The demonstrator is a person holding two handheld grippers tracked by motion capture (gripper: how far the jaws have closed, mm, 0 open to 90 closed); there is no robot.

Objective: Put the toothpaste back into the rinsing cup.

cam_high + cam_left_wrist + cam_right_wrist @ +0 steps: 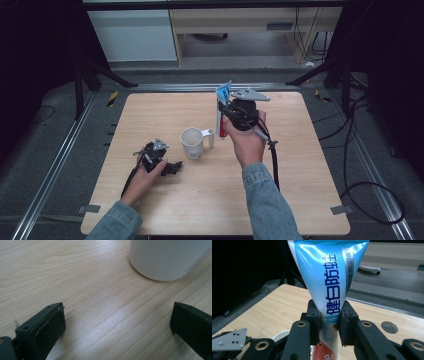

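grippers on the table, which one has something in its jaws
The right gripper, raised above the table, grips a blue toothpaste tube upright. The left gripper rests by the white mug, jaws open with nothing between them.

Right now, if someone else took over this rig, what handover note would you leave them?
Right claw: shut on the toothpaste tube, held upright above the table, cap end down, beside the white mug.
Left claw: open, resting low on the table, mug just ahead, holding nothing.
Done: tube picked up.
Left: probably lower the tube into the mug and release; the left claw could steady the mug.
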